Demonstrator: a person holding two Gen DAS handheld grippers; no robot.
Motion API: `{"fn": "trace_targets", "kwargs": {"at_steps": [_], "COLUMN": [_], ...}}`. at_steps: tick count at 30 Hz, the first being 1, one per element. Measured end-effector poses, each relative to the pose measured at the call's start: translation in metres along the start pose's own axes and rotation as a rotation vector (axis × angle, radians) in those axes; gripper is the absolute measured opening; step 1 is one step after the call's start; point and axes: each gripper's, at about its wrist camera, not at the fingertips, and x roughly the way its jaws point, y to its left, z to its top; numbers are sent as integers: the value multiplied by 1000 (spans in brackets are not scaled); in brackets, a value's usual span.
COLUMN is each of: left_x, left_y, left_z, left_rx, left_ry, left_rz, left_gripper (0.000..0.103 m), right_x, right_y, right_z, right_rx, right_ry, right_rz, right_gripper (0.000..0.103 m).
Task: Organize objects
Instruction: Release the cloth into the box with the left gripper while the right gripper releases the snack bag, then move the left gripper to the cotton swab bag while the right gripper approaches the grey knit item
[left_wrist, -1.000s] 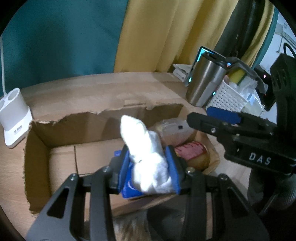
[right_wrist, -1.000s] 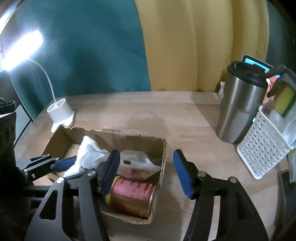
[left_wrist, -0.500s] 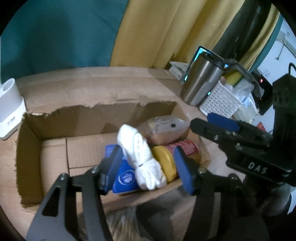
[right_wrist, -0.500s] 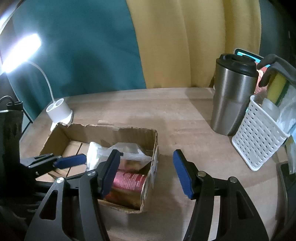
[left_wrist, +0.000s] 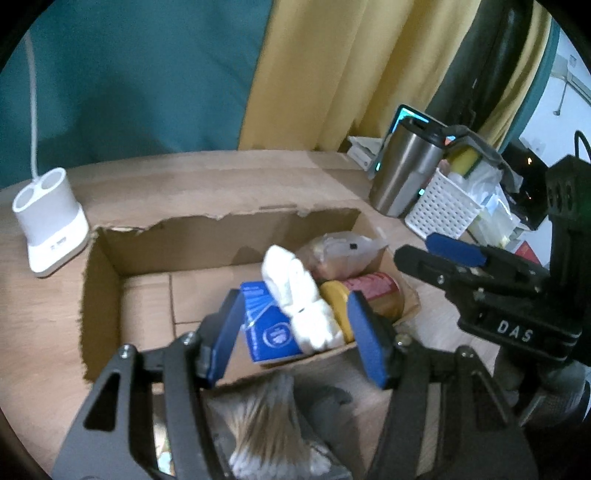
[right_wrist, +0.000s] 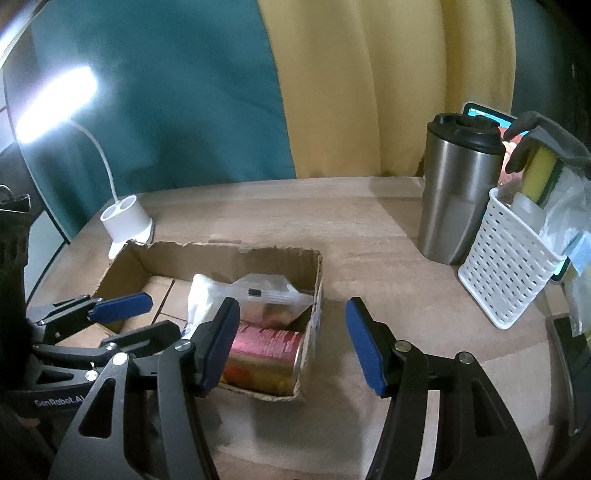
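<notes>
An open cardboard box (left_wrist: 110, 258) lies on the wooden table and also shows in the right wrist view (right_wrist: 229, 254). Inside it lie a white rolled cloth (left_wrist: 299, 295), a blue packet (left_wrist: 266, 328), a clear bag of food (left_wrist: 340, 251) and a red can with a yellow lid (left_wrist: 373, 291). My left gripper (left_wrist: 299, 332) is open and empty, just above the box's near edge, over the cloth. My right gripper (right_wrist: 291, 343) is open and empty, at the box's right end, near the can (right_wrist: 262, 354). A fluffy brown item (left_wrist: 266, 424) lies below the left gripper.
A steel tumbler (right_wrist: 458, 192) and a white perforated basket (right_wrist: 506, 266) with a yellow sponge stand at the right. A white lamp base (right_wrist: 127, 221) stands left of the box. Teal and yellow curtains hang behind the table.
My left gripper opened and let go of the white cloth, which now lies in the box. The left gripper drew back a little. The right gripper stayed open and shifted slightly.
</notes>
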Motion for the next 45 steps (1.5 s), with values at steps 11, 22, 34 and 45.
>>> {"fn": "trace_targets", "kwargs": {"at_steps": [11, 22, 34, 45], "left_x": [-31, -54, -70, -77], "left_y": [11, 22, 39, 46], "left_z": [-16, -33, -56, -75], "left_rx": [-11, -33, -78, -93], "left_ry": [-39, -60, -64, -56], "left_rz": [36, 55, 72, 71], "left_gripper": [59, 59, 59, 59], "right_x": [-15, -23, -26, -24], "right_y": [21, 36, 55, 68], "right_z": [-11, -23, -38, -56], "right_rx": [-22, -40, -63, -73], "right_ry": [-1, 6, 27, 61], "right_rz": [4, 7, 15, 19], "right_gripper": [63, 63, 63, 63]}}
